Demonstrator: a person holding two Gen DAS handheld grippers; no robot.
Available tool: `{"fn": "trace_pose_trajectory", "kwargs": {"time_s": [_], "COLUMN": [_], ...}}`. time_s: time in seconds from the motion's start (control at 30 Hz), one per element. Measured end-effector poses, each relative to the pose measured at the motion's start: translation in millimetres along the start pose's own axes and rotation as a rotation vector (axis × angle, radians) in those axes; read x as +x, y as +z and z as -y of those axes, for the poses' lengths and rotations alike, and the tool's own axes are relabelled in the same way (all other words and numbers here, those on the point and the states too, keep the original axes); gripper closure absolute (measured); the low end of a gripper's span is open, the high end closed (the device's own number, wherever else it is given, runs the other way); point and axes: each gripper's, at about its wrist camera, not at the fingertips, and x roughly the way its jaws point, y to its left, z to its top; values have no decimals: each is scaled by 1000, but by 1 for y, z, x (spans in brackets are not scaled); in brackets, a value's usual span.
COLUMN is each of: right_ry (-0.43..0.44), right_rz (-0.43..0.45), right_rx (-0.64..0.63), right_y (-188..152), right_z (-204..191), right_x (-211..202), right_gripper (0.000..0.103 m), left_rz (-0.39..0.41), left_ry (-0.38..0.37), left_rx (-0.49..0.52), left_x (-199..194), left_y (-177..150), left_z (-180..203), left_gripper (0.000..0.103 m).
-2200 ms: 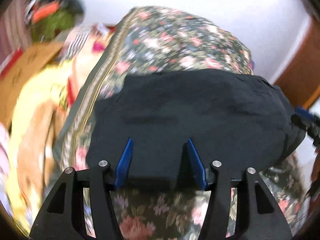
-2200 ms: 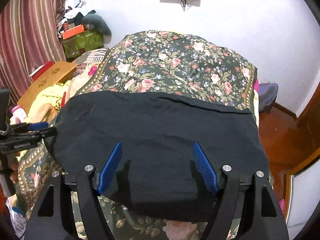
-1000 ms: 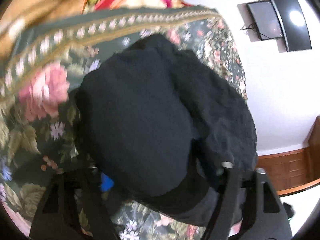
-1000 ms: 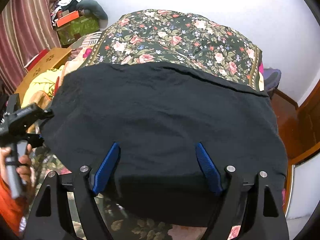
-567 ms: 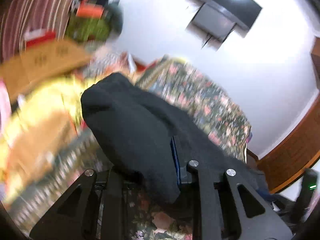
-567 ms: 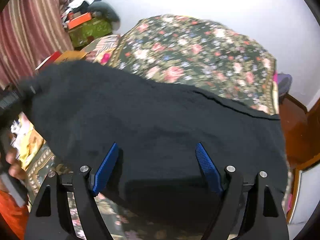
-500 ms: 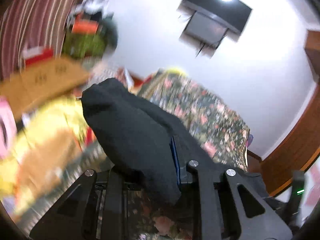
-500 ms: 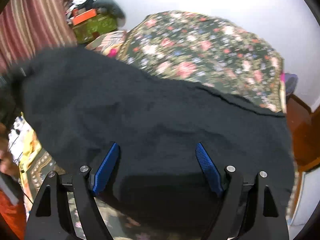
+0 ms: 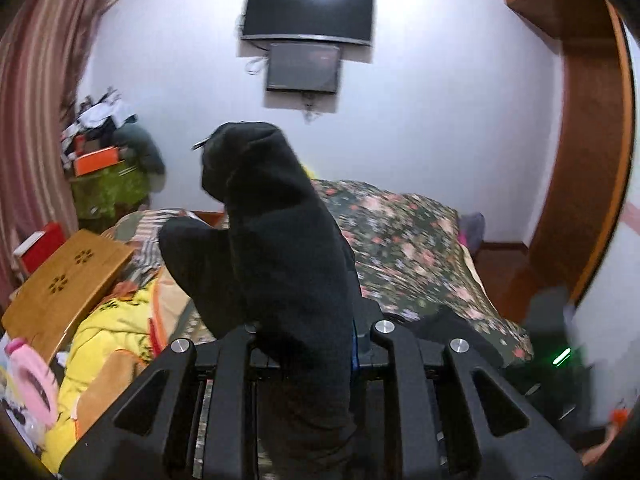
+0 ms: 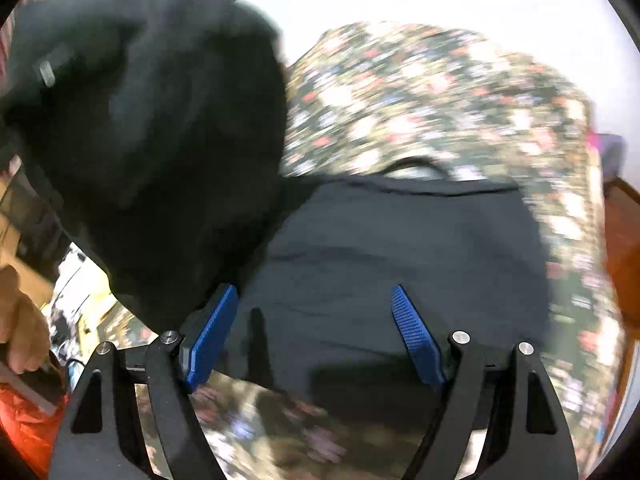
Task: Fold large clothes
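A large black garment (image 10: 400, 240) lies partly on the floral bedspread (image 10: 440, 92). My left gripper (image 9: 304, 332) is shut on a bunch of the black garment (image 9: 280, 240) and holds it raised high, the cloth draped over its fingers. In the right wrist view that raised part (image 10: 152, 100) hangs at the upper left, above the flat part. My right gripper (image 10: 316, 332) is open and empty, its blue pads (image 10: 416, 336) over the near edge of the flat cloth.
The floral bed (image 9: 408, 240) fills the middle. A wooden lap table (image 9: 68, 280) and yellow bedding (image 9: 116, 320) lie at the left. Boxes and clutter (image 9: 104, 168) stand by the striped curtain. A screen (image 9: 308, 12) hangs on the wall; a wooden door frame (image 9: 584, 160) is at right.
My left gripper has shut on the garment's left end, lifted it high off the bed and carried it rightward over the flat part. My right gripper has stayed open near the front edge.
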Motion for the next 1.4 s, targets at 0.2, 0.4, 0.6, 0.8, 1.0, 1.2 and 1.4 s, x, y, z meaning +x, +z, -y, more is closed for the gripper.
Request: {"fn": "trace_pose_trajectory", "kwargs": {"time_s": [0.2,0.4,0.6,0.8,1.0,1.2,1.4], "right_ry": [-152,-185,-176,-160,-117,-22,4], "right_rz": [82,77,60,85,148,187,155], "right_rx": [81,154,221,221,185,149,174], "right_y": [-26,-47,-66,-67,-45,-17,-7], "right_z": [60,95,112,108,90,65,61], "right_x": [-56,-69,-81,-95,-105,-96,-68], "right_gripper": [26,26,26,26,26,26,26], "left_rz": [-93,-279,-471,-480,-424,-316,-320], "left_ry": [-89,-188,-295,-314,-345,-283,-162], "left_rx": [100,162,72,156,176,144,79], "left_x": [22,53,86,75,42,20,32], "left_y": [-15,-49,-76,-72,-59,-42,-42], "left_z": [62,104,102,113,106,76,35], "left_gripper": [83,83,76,60,50,50,50]}}
